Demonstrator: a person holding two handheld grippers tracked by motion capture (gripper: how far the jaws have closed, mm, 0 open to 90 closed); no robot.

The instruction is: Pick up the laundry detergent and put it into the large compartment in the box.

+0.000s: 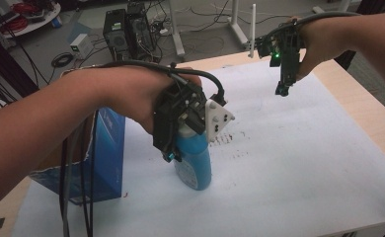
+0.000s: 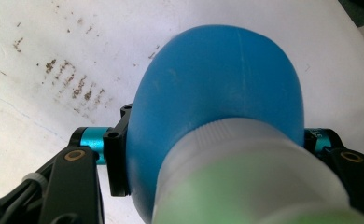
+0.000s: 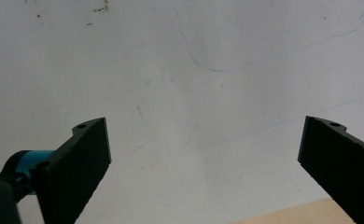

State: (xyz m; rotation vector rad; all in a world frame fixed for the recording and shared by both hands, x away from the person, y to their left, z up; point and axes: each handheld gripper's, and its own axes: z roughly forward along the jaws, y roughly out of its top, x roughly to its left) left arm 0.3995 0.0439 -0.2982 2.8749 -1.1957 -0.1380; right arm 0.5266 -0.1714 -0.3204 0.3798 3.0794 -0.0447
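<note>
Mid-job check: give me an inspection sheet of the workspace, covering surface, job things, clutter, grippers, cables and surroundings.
Surface: table covered by a white sheet with dark specks and faint blue pen lines.
Job's things: blue bottle with a pale cap, standing on the sheet.
Clutter: blue carton at the table's left edge, beside the bottle.
Grippers: left gripper shut on the bottle's shoulder below the cap; right gripper open, held above bare sheet, nothing between the jaws.
Cables: black cables trail from the left gripper along the forearm and past the carton.
Surroundings: computer towers, loose floor wiring and white table legs beyond the far edge.
</note>
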